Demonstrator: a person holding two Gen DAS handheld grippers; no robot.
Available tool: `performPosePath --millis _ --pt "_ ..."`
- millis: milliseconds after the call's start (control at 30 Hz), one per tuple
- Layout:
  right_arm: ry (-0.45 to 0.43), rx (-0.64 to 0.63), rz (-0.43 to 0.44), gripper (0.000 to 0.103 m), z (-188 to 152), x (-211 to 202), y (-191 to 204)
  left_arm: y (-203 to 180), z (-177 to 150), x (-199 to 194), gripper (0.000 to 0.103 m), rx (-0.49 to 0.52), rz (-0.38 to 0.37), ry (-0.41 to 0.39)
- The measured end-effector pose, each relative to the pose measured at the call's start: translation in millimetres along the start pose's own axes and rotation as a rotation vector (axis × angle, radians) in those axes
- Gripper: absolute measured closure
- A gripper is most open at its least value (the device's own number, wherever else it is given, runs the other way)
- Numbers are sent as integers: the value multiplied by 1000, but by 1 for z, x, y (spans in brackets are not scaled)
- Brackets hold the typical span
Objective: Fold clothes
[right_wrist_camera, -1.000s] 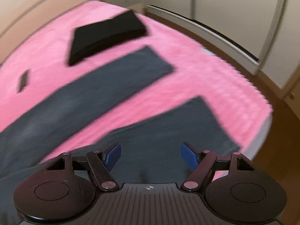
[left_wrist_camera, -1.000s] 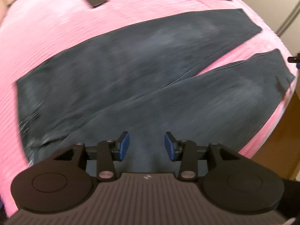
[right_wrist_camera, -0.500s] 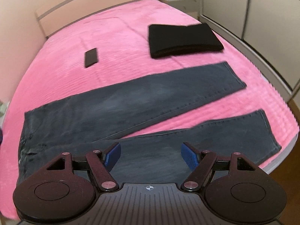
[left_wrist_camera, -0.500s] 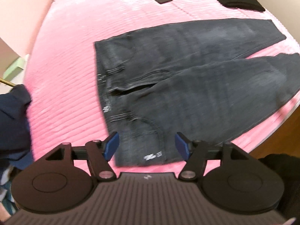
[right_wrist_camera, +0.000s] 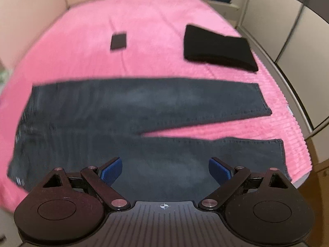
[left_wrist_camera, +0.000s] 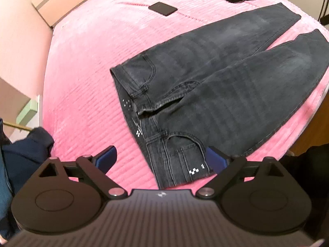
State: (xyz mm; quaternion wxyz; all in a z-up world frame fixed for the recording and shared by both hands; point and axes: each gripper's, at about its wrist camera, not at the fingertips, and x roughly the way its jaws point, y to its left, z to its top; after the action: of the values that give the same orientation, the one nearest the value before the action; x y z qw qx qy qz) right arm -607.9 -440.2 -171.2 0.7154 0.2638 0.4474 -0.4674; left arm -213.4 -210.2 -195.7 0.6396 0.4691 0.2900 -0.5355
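Dark grey jeans [left_wrist_camera: 216, 78] lie flat on the pink bed cover [left_wrist_camera: 92, 51], front up, legs spread in a narrow V toward the right. In the left wrist view my left gripper [left_wrist_camera: 161, 158] hovers above the near waistband corner, its jaws opening wide, with nothing pressed between the blue pads [left_wrist_camera: 107, 157]. In the right wrist view the jeans [right_wrist_camera: 127, 111] stretch across the bed, waist at left, cuffs at right. My right gripper [right_wrist_camera: 164, 169] hangs above the near leg, jaws also opening, gripping nothing.
A folded black garment [right_wrist_camera: 218, 49] and a small dark flat object [right_wrist_camera: 118, 41] lie farther back on the bed. The bed's near edge and wooden floor [right_wrist_camera: 316, 181] are at right. Dark blue clothing [left_wrist_camera: 22, 150] shows at the left edge; wardrobe doors [right_wrist_camera: 287, 20] stand at right.
Both grippers' jaws have spread wider. The left view swung from the legs to the waistband; the right view pulled back and rolled, so the jeans now lie level across it.
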Motion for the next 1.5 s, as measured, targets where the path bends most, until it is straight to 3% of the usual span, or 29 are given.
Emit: performPosePath --millis 100,333,867,933,1033,1133,1167,1233,1300,1500 --pt "44 -38 -9 9 -7 5 4 -5 5 -1 5 5 -9 -7" --pt "72 -25 -28 9 -23 2 1 -22 12 1 2 31 -28 -6" --pt "101 1 -44 9 -28 9 -8 -28 20 8 2 37 -64 -6" --pt "95 -18 -44 9 -32 12 -6 -31 11 7 2 93 -44 -13" --pt "102 -106 -65 9 -40 19 1 -49 -12 12 3 273 12 -25" --pt "116 -189 -50 9 -51 27 8 -70 -40 26 12 438 45 0" --pt "124 -210 -46 9 -54 30 10 -76 -48 32 15 472 47 13" --pt "141 -244 -42 9 -58 39 11 -88 -63 45 35 526 55 33" --pt "153 -270 -42 9 -62 49 12 -99 -74 59 46 567 57 42" --pt "157 -310 -46 9 -72 73 7 -126 -95 114 49 704 79 27"
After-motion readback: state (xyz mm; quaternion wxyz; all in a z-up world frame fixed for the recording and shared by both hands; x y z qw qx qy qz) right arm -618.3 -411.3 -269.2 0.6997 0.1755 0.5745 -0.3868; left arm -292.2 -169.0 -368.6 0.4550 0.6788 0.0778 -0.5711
